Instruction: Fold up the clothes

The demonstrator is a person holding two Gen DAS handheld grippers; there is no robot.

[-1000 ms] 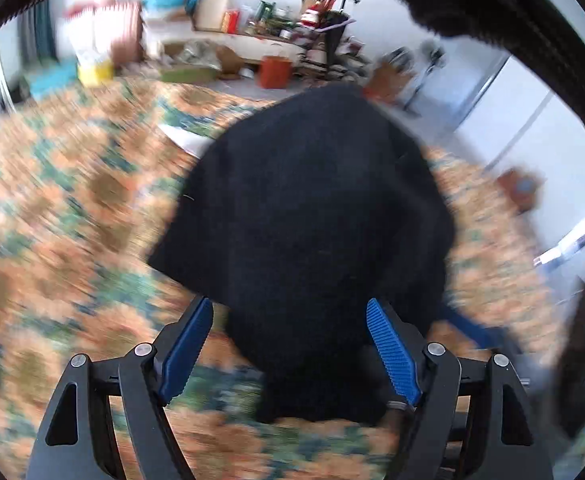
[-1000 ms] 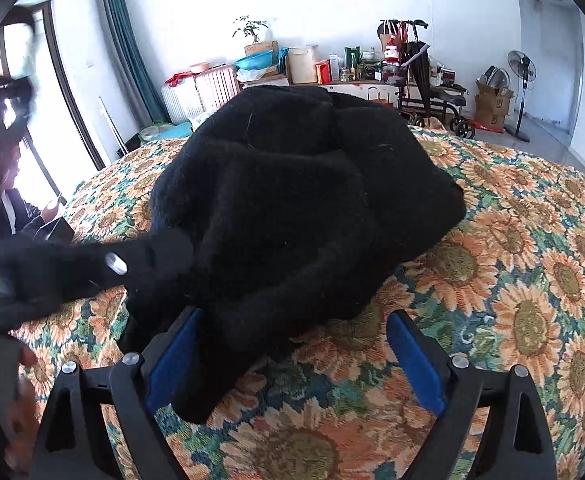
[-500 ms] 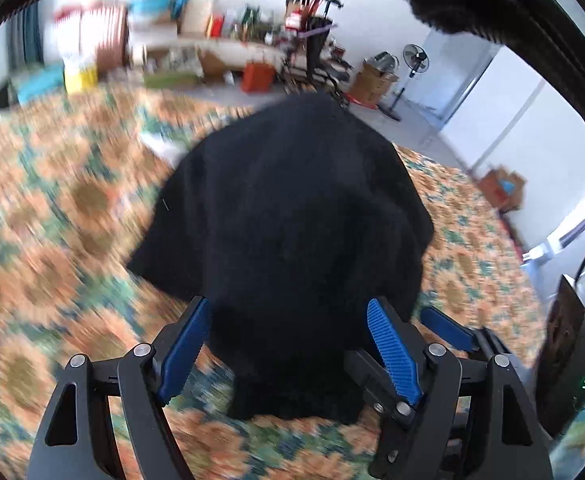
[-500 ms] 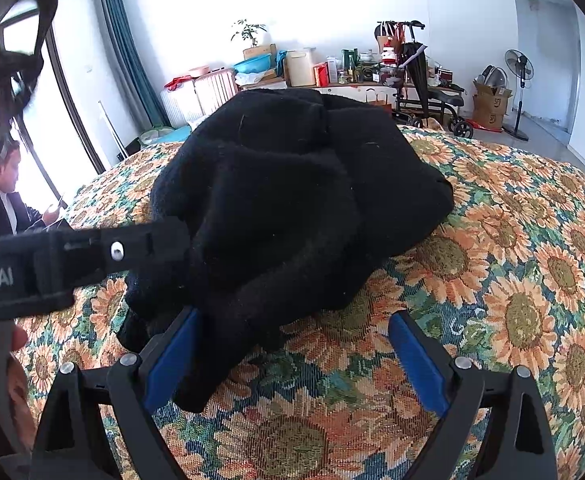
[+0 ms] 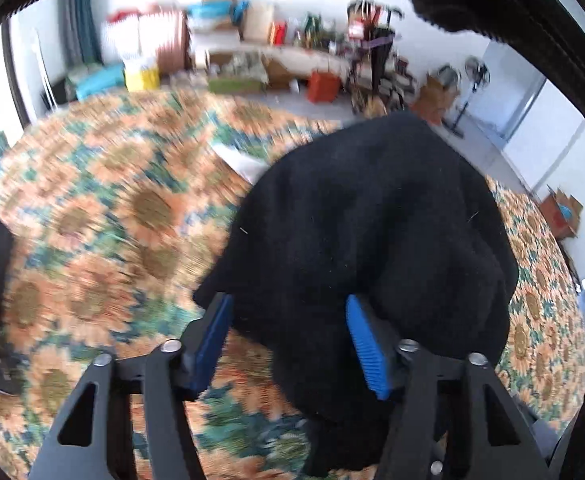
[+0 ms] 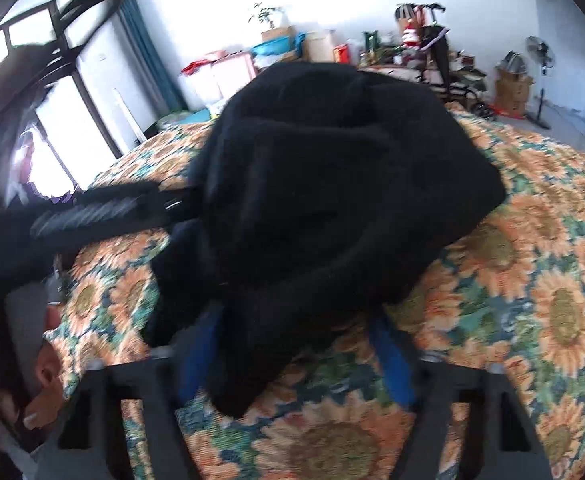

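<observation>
A black fleece garment lies bunched in a mound on a sunflower-patterned cloth. My left gripper is partly closed, its blue pads on either side of the garment's near edge. The garment also fills the right wrist view. My right gripper straddles a hanging fold of it, jaws narrowed; the pads are blurred and partly hidden by cloth. The left gripper's body reaches into the garment from the left in that view.
A white paper lies on the cloth behind the garment. Shelves and boxes of clutter line the far wall, with a standing fan at the right. A person's hand shows at the lower left.
Both grippers have moved in onto the garment's near edge and their jaws have narrowed around it. The left gripper's body now reaches deeper into the cloth.
</observation>
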